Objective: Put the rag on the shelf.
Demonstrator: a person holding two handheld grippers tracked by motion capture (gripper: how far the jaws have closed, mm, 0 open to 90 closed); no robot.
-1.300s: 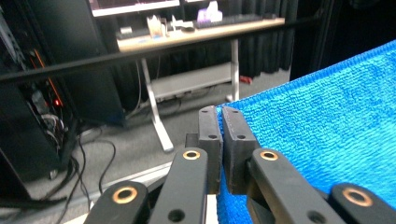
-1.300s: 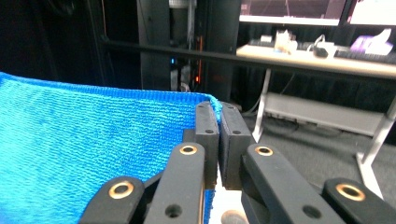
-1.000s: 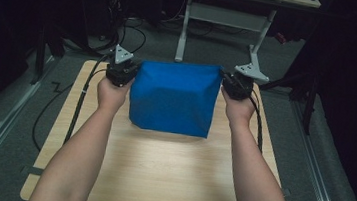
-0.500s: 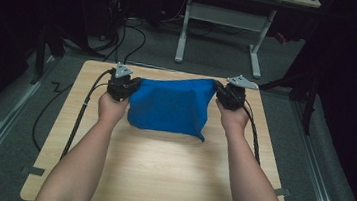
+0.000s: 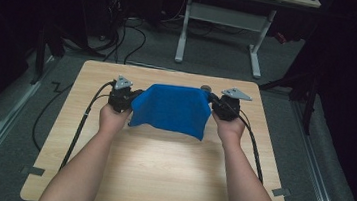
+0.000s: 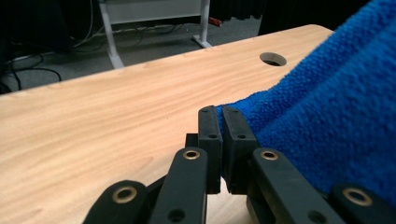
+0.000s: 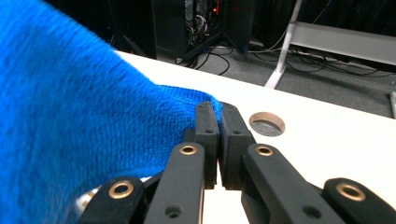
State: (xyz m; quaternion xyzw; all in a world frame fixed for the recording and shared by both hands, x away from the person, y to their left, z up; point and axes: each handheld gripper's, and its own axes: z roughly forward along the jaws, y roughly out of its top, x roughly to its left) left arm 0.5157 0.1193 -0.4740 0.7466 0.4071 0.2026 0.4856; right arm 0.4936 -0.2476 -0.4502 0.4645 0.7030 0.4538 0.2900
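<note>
The blue towel (image 5: 170, 108) hangs between my two grippers above the far half of the wooden table (image 5: 158, 174). Its top edge is stretched from one gripper to the other, and its lower edge hangs loose toward me, close to the table top; from the high view I cannot tell if it touches the wood. My left gripper (image 5: 122, 96) pinches the left top corner, and my right gripper (image 5: 226, 107) pinches the right top corner.

The high view gives the whole shape of the cloth, but there the jaws are too small to read. The left gripper view shows them near: the two black jaws are pressed together on a thin corner of the towel (image 6: 327, 116), and the terry pile is clear. It shows also a round hole (image 6: 272, 59) in the table beyond the cloth. In the right gripper view my jaws are clamped in the same way on the other corner of the towel (image 7: 70, 107), with the same hole (image 7: 267, 123) just behind them. Beyond the table stand white desk legs (image 5: 183, 35) and cables (image 5: 127, 40) on the grey floor.
</note>
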